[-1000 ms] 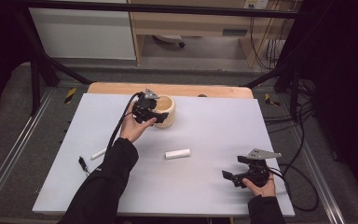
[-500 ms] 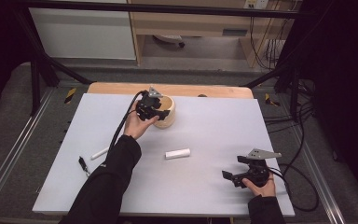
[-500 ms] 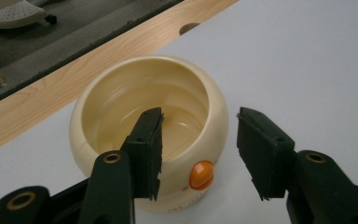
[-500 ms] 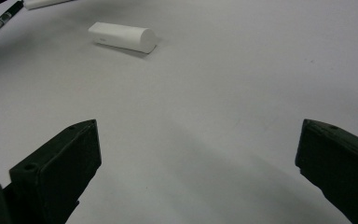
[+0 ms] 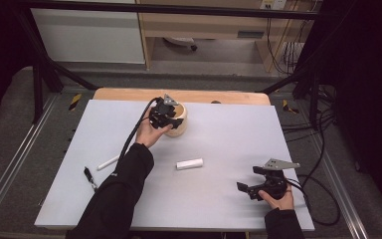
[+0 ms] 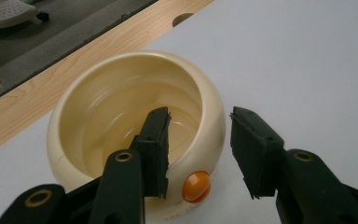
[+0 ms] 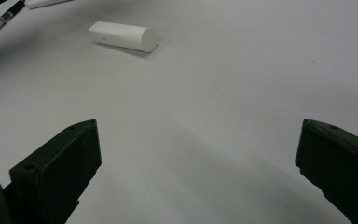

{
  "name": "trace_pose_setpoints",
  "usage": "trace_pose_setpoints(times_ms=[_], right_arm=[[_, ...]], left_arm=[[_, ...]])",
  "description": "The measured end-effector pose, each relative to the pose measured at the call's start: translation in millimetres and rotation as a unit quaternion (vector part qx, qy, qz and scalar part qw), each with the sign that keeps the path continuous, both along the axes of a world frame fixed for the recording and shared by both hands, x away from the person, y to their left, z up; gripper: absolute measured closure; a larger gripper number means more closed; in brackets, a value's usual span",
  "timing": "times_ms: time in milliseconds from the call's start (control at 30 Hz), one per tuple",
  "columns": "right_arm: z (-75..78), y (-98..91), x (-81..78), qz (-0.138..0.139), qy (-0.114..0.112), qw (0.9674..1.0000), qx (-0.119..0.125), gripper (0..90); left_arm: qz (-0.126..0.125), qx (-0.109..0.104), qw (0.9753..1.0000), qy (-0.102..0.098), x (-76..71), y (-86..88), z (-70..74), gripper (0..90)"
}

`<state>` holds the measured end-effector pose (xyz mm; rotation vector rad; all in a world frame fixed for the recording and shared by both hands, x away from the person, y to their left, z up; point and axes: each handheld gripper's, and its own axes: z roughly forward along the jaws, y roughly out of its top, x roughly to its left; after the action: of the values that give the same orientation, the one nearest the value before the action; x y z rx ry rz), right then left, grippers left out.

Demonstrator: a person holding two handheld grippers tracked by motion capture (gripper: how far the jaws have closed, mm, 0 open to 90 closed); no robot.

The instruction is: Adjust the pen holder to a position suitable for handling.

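A cream round bowl (image 5: 181,122) with an orange button (image 6: 196,185) stands at the back of the white table (image 5: 229,129). My left gripper (image 5: 171,119) is at its near rim. In the left gripper view the left gripper (image 6: 200,116) straddles the bowl's (image 6: 121,93) wall, one jaw inside and one outside. The jaws have just been closing, and a gap still shows beside the outer pad (image 6: 254,149). My right gripper (image 5: 247,178) rests low at the front right, wide open (image 7: 198,128) over bare table.
A white cylinder (image 5: 189,163) (image 7: 123,36) lies mid-table. A thin white stick (image 5: 108,163) and a small black pen-like object (image 5: 88,175) lie at the left. A wooden strip (image 5: 129,93) runs along the far edge. Cables (image 5: 323,199) trail off to the right.
The left gripper has edged a little right onto the bowl's rim and its jaws have narrowed. The right gripper has stayed where it was.
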<state>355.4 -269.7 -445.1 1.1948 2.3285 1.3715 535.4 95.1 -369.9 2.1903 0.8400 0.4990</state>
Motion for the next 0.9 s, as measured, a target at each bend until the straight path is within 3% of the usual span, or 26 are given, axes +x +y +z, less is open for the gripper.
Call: trace_pose_setpoints(times_ms=[200,633,900], right_arm=[[0.2,-0.2,0.0,0.001,0.001,1.0,0.0,0.8],[0.1,-0.3,0.1,0.002,0.001,1.0,0.0,0.8],[0.1,-0.2,0.0,0.002,0.001,1.0,0.001,0.8]], left_arm=[[-0.004,0.012,0.9999,-0.005,1.7,-3.0,-2.2,58.3],[-0.02,0.001,0.9998,0.001,3.7,-6.0,-3.0,67.7],[-0.028,0.006,0.9995,0.01,1.4,-6.1,-3.2,74.5]])
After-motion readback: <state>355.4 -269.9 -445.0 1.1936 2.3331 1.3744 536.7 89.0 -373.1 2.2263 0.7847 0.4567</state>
